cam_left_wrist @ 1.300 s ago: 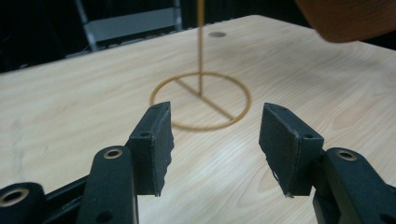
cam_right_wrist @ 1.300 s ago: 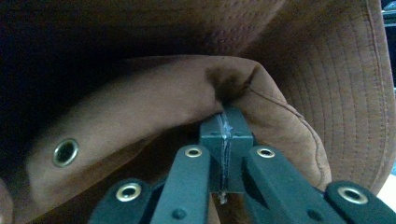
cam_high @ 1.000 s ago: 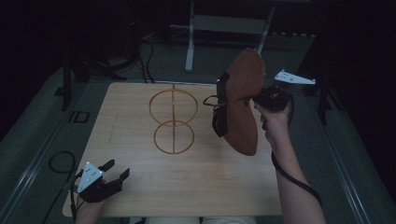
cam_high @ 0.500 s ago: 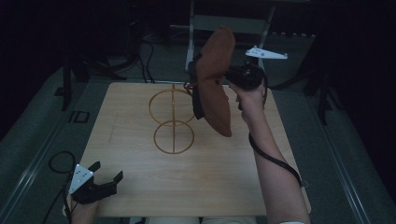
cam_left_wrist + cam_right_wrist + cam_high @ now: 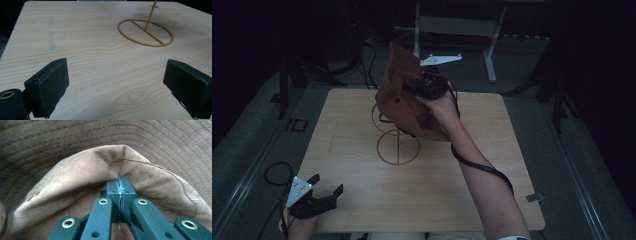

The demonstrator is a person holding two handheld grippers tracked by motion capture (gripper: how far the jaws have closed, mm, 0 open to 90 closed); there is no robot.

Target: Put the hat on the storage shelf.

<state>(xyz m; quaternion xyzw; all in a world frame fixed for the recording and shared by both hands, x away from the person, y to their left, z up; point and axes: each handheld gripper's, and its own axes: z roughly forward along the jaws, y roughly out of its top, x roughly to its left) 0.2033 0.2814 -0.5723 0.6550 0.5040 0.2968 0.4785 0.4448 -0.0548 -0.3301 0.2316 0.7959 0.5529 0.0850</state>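
Note:
A brown fabric hat (image 5: pixel 404 95) hangs in the air over the back middle of the table, held by my right gripper (image 5: pixel 424 87). In the right gripper view the jaws are pinched together on the hat's crown fabric (image 5: pixel 100 167), with the stitched brim behind. Below and in front of the hat stands a thin yellow wire stand (image 5: pixel 398 146) with a round ring base (image 5: pixel 145 32); the hat hides its upper ring. My left gripper (image 5: pixel 319 197) rests at the table's front left corner, jaws wide apart with nothing between them (image 5: pixel 117 82).
The light wooden table (image 5: pixel 492 165) has bare surface on its right and front. Dark floor, cables (image 5: pixel 274 172) and a metal frame (image 5: pixel 457 25) lie beyond its edges.
My right gripper has carried the hat left and toward the back, from the table's right side to above the wire stand. My left gripper drew back slightly to the front left corner.

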